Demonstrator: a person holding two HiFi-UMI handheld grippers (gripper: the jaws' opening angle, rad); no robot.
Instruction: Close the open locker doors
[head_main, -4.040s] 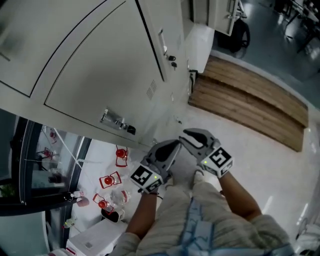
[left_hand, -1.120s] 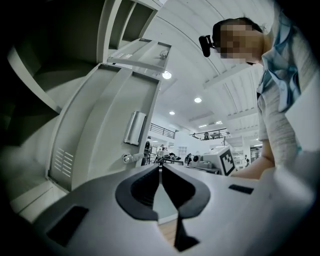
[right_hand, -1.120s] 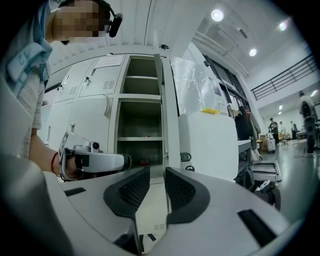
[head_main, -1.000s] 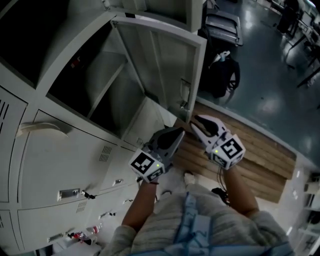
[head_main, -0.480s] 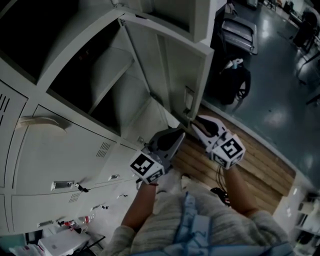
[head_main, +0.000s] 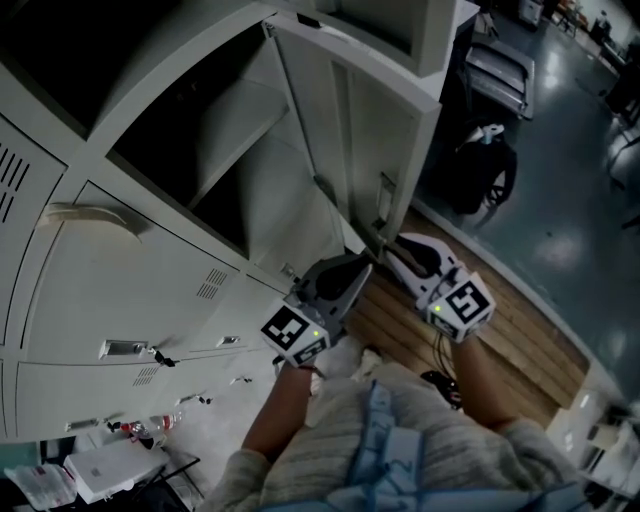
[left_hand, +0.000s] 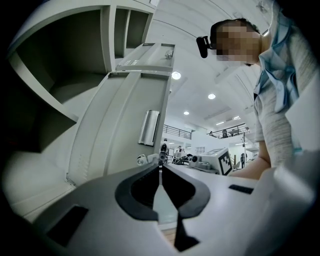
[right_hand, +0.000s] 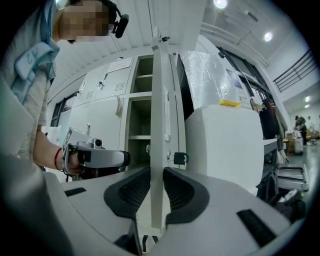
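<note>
At far left in the head view, closed locker doors (head_main: 150, 290), flush with the cabinet front, with a pale handle (head_main: 95, 215) on the upper one. Next to them, open compartment (head_main: 225, 190), dark inside, one shelf (head_main: 240, 125) across it; anything else in there too dim to tell. Right of the compartment, open locker door (head_main: 370, 130), standing out from the cabinet with its inner face toward the camera and its lower corner just above the two grippers. Below that corner, left gripper (head_main: 362, 268), fingers (left_hand: 140, 187) pressed together at the tips with nothing between them, aimed up at the door's inner face; contact with the door not clear. Just beside it to the right, right gripper (head_main: 393, 246), fingers narrow and clamped on the door's free edge. In the right gripper view, door edge upright between both pads and touching each, with a dark key (right_hand: 181, 158) in the lock just beyond. Under both grippers, wooden platform (head_main: 500, 330) on the grey floor (head_main: 560, 230). Farther right, dark bag (head_main: 480, 165) on that floor, well apart from the door.
</note>
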